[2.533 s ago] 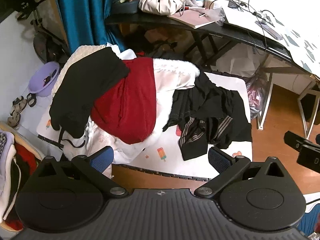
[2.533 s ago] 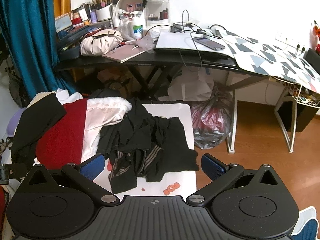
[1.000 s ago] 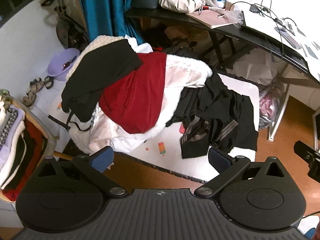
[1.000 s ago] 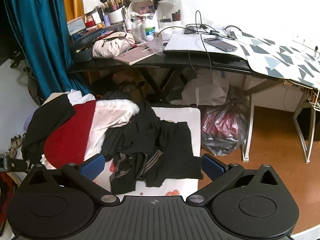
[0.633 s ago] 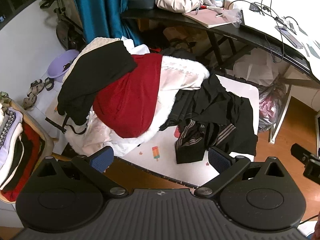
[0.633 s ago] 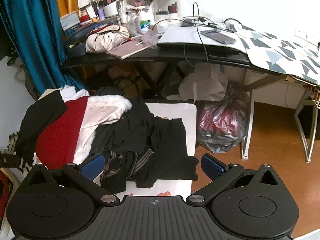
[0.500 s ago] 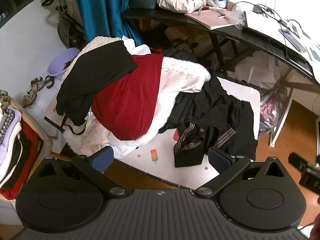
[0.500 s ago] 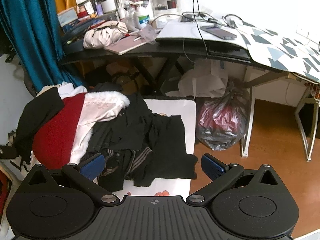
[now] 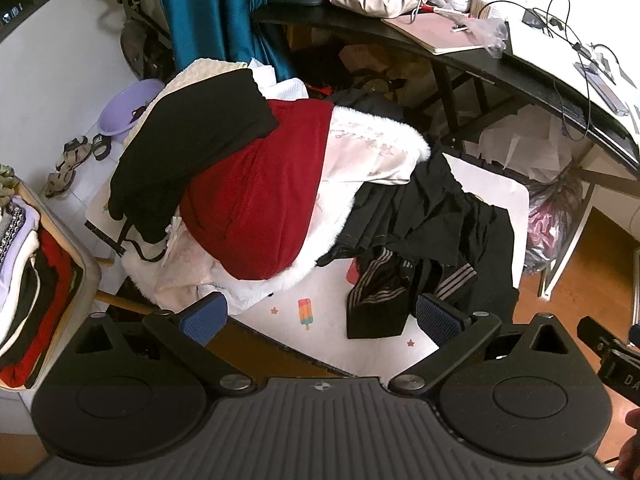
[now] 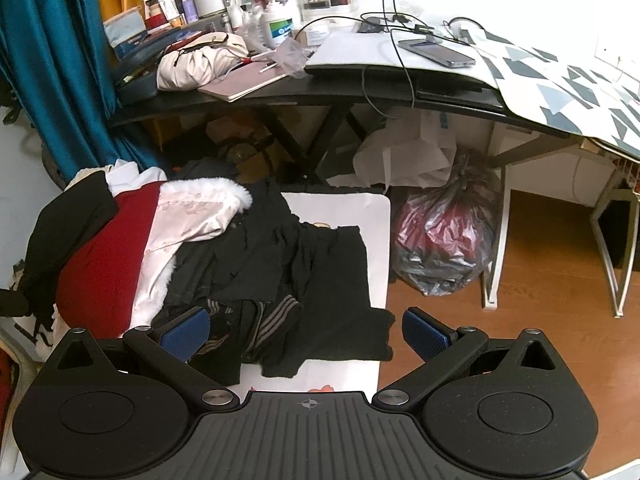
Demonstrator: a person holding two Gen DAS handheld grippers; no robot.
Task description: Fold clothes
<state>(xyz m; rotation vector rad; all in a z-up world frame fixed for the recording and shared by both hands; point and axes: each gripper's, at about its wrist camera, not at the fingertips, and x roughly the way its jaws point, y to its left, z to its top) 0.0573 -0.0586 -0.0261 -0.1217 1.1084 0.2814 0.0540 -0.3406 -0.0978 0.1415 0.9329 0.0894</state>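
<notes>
A heap of clothes lies on a small white table [image 9: 500, 196] [image 10: 360, 204]. On its left a black garment [image 9: 188, 148] covers a red one [image 9: 256, 204] [image 10: 104, 256], beside a pink fur-trimmed piece [image 9: 368, 148] [image 10: 192, 212]. On the right is crumpled black clothing [image 9: 432, 216] [image 10: 304, 264] with grey-striped cuffs [image 9: 380, 276] [image 10: 276, 312]. My left gripper [image 9: 320, 314] hovers open above the table's near edge, holding nothing. My right gripper [image 10: 306, 330] is open too, just over the striped black clothing.
A cluttered black desk [image 9: 472, 60] [image 10: 320, 88] stands behind the table, with a bagged bundle [image 10: 440, 244] under it. A teal curtain [image 9: 208, 4] hangs at the back left. Folded clothes are stacked in a basket [image 9: 28, 280] at the left. Wooden floor [image 10: 540, 280] lies to the right.
Both grippers have moved in closer over the table, so the black clothing now sits nearer their fingers. Both stay open and the clothes have not been touched.
</notes>
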